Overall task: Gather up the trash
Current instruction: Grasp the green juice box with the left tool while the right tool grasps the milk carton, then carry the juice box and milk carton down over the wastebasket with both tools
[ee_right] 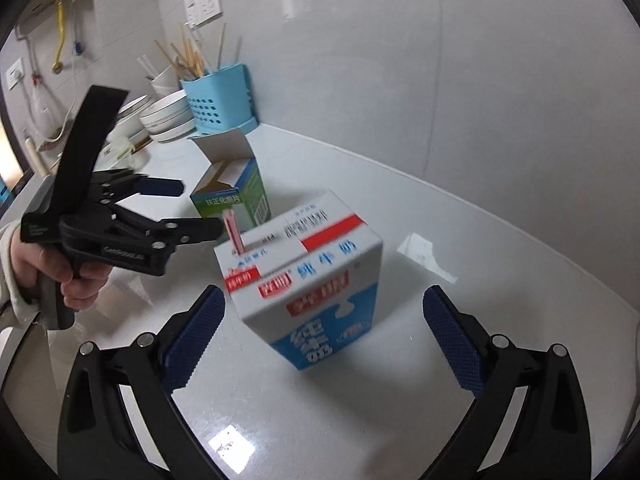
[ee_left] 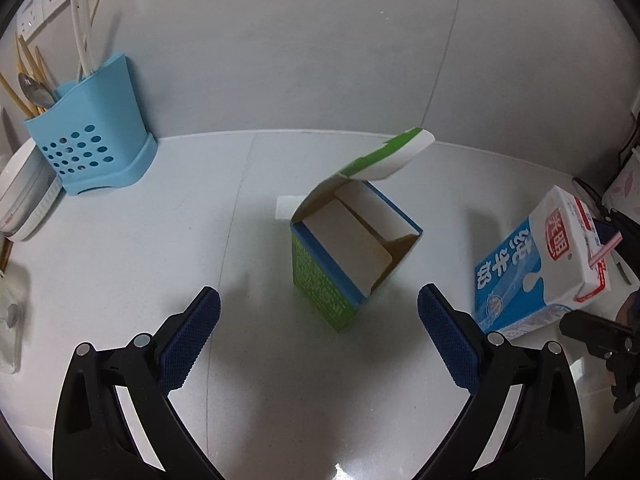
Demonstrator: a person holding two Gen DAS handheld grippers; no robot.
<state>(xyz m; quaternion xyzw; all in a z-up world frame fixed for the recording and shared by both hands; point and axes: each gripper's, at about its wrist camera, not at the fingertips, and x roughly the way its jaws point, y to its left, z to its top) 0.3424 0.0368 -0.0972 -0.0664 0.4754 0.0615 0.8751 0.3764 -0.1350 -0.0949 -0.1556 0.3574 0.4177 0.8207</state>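
White counter [ee_left: 120, 248]: green box [ee_left: 320, 280] between spread left claw [ee_left: 319, 312] fingers, untouched.

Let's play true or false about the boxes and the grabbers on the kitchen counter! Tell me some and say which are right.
1. The green box has its top flap open. True.
2. The milk carton has a pink straw stuck in it. True.
3. The right gripper is squeezing the milk carton. False: its jaws stand wide open on either side, not touching it.
4. The utensil holder is red. False: it is light blue.
5. The left gripper holds the green box. False: it is open, short of the box.
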